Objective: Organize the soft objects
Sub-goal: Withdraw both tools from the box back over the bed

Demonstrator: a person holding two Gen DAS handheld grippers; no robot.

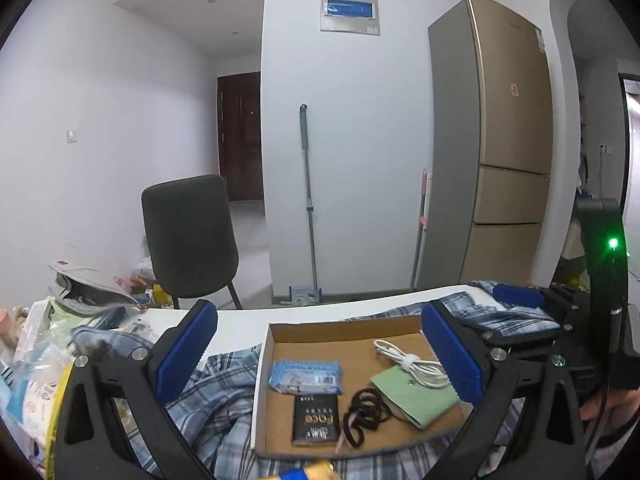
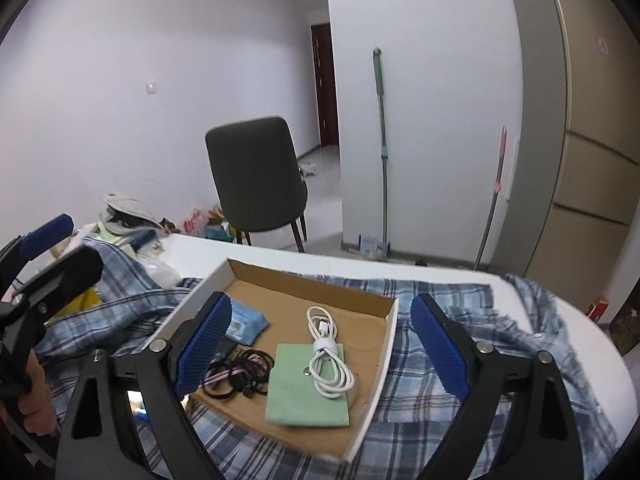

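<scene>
A shallow cardboard box (image 1: 280,332) (image 2: 390,320) lies on a blue plaid shirt (image 1: 216,400) (image 2: 440,380) spread over a white table. In the box are a blue wet-wipe pack (image 1: 306,376) (image 2: 246,322), a black packet (image 1: 316,420), black hair ties (image 1: 366,410) (image 2: 236,372), a green pouch (image 1: 416,394) (image 2: 306,390) and a coiled white cable (image 1: 412,364) (image 2: 328,356). My left gripper (image 1: 320,356) is open and empty, hovering over the box. My right gripper (image 2: 320,344) is open and empty above the box too.
A pile of packets and bags (image 1: 40,352) (image 2: 128,216) crowds the table's left end. A dark chair (image 1: 188,236) (image 2: 256,176), a mop (image 1: 308,200) (image 2: 382,152) and a gold fridge (image 1: 504,140) stand beyond the table's far edge.
</scene>
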